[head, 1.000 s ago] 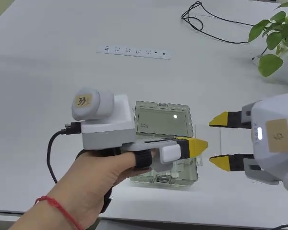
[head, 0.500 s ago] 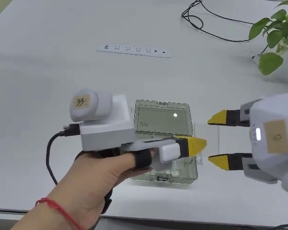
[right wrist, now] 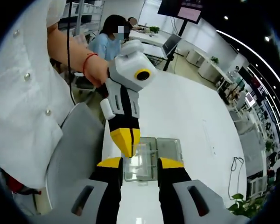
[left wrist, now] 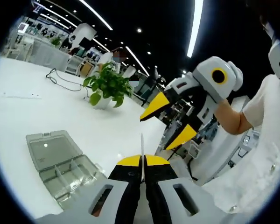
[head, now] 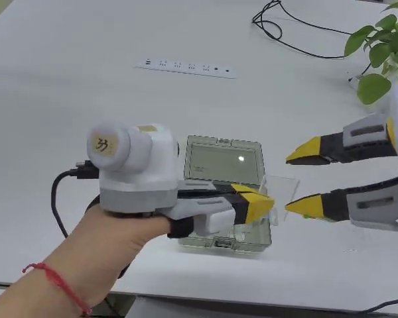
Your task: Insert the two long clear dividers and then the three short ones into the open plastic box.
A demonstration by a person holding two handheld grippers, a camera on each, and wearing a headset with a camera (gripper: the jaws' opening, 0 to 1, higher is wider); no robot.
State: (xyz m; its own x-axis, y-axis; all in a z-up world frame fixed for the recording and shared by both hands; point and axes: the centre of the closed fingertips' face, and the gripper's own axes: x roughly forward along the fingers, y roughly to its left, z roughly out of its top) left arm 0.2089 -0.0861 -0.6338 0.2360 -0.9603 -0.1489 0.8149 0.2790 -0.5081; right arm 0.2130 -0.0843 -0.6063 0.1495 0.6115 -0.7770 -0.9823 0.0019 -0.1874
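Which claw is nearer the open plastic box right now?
Left. The left claw is above the front right part of the box, shut on a clear divider. The right claw is open, off to the box's right, facing the divider.

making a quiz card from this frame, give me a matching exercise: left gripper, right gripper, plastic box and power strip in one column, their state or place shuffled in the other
Column one:
1. left gripper
2. right gripper
3. plastic box
4. power strip

Column two:
a. lying open on the table, under the grippers
b. on the table's far side
c. jaws wide apart
d. shut on a clear divider

Pairs: 1-d, 2-c, 3-a, 4-b
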